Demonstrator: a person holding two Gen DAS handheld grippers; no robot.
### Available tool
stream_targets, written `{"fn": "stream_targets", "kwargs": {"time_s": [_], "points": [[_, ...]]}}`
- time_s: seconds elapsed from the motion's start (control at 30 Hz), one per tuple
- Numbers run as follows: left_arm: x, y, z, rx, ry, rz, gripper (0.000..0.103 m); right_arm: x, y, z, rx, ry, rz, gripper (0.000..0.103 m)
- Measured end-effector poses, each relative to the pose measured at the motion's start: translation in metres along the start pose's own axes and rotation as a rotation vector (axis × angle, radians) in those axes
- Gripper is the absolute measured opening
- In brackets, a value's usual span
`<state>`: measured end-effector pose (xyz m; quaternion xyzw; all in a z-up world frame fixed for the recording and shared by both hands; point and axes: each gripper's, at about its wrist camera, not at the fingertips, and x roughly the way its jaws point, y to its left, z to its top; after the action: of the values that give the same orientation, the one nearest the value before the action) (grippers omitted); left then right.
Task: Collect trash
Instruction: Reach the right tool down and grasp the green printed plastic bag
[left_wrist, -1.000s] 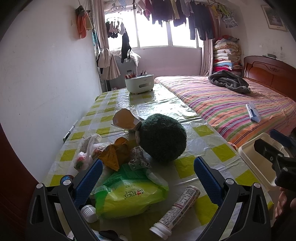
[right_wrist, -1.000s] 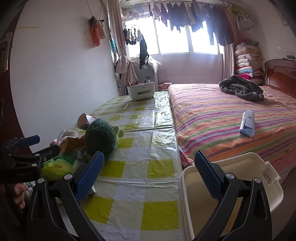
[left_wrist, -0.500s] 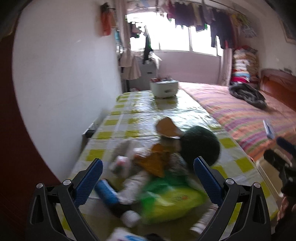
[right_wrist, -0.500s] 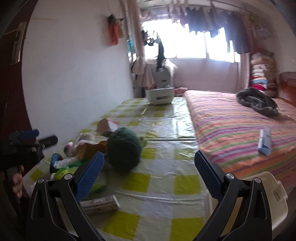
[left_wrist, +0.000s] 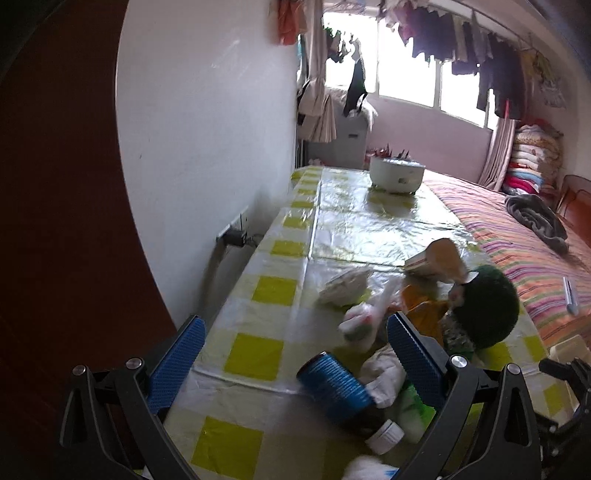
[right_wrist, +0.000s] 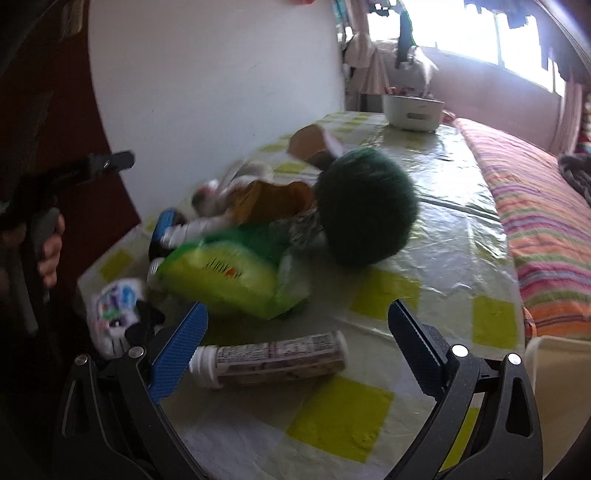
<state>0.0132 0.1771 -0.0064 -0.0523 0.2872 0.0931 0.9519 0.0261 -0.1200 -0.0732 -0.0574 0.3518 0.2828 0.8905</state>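
Left wrist view: the left gripper (left_wrist: 291, 354) hangs over the near left part of the tabletop (left_wrist: 354, 225), fingers (left_wrist: 177, 363) spread wide and empty. Bare checked cloth lies between them and runs along the wall-side edge to the white tub (left_wrist: 396, 174) at the far end. The trash pile sits toward the right finger: a blue ribbed cylinder (left_wrist: 334, 386), a white crumpled bag (left_wrist: 345, 286), a paper cup (left_wrist: 436, 258) on its side, and a dark green plush ball (left_wrist: 484, 306) near the bed-side edge.

Right wrist view: the right gripper (right_wrist: 295, 350) has its fingers released, with a white tube bottle (right_wrist: 273, 358) lying crosswise between them, untouched. Beyond it lies a green-yellow packet (right_wrist: 229, 273) against the plush ball. Open tabletop extends right to the striped bed (right_wrist: 535, 206); a white bin (right_wrist: 557, 373) stands below that edge.
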Motion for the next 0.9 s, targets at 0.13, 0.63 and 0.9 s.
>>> {"fn": "stream_targets", "kwargs": {"time_s": [0.13,0.63,0.9], "points": [[0.007,0.006,-0.001,-0.041,0.045,-0.053,0.096,0.001,0.017,0.005,-0.081,-0.013,-0.008,0.097],[0.017,0.028,-0.009,-0.061,0.098,0.003,0.096,0.056,0.083,0.020,-0.451,0.123,0.036,0.096],[0.024,0.044,-0.015,-0.096,0.154,0.003,0.096,0.093,0.067,0.034,-0.338,0.245,0.081,0.064]]}}
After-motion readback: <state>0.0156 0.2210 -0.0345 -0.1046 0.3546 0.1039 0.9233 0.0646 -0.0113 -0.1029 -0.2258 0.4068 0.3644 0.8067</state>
